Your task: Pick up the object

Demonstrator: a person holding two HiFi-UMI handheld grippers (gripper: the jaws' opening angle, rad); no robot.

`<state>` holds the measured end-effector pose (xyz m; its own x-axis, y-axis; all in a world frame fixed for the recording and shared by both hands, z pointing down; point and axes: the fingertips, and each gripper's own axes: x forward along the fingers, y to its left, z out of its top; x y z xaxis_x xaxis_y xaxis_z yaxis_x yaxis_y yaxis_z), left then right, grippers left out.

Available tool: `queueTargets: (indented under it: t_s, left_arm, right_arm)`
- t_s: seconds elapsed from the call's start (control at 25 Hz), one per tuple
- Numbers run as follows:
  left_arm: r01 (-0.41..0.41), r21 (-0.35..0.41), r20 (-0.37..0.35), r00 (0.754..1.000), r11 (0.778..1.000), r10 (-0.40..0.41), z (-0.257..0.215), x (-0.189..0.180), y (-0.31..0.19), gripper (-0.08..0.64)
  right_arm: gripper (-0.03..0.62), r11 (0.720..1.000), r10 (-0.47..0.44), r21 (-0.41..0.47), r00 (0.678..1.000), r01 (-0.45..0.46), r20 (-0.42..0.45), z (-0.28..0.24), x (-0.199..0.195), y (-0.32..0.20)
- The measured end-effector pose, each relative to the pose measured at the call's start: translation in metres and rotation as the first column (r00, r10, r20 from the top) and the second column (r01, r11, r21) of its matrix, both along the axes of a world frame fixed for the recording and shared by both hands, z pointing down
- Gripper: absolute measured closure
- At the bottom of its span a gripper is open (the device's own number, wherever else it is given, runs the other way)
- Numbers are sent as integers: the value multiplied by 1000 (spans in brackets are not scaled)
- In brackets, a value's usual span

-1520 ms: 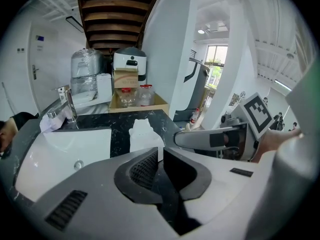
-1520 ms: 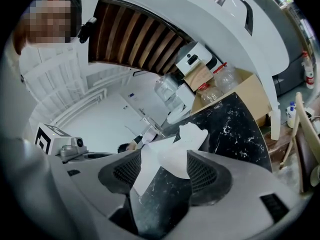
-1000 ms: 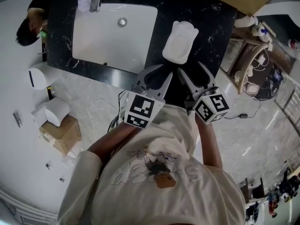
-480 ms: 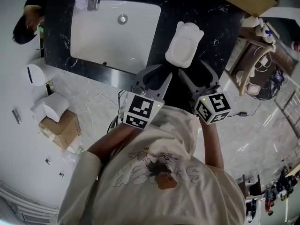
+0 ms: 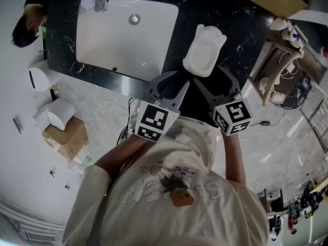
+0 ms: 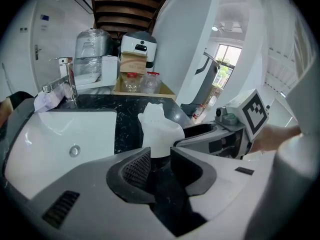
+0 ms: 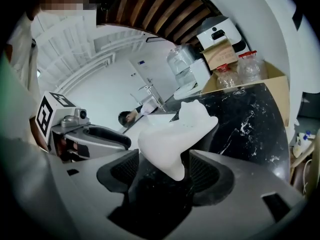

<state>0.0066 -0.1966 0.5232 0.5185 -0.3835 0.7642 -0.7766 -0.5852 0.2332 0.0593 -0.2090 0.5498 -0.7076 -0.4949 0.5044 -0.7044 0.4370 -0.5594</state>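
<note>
White plastic, the object [image 5: 204, 50] hangs tilted over the black desk [image 5: 241, 19] by its front edge, right of the sink [image 5: 113, 40]. The left gripper [image 6: 160, 158] has its fingers clamped on the near end — the right gripper [image 7: 165, 160] is opening its fingers around it, not touching. The pick-up seems in hand; next, the left must bear it alone.
</note>
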Motion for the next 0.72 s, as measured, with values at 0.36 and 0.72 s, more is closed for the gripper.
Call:
queueTargets:
  t_s: [0.36,0.72]
  left_arm:
    - [-7,-15,-2,1000,1000,7,4,-2,1,429]
    - [3,-22,-5,1000,1000,-3,6,-8,0,429]
  right_arm:
    - [299,999,-52,-10,998,52,-26,7,-9,-4]
    - [301,994,-111,-9,982,111,-156,18,-18,-11]
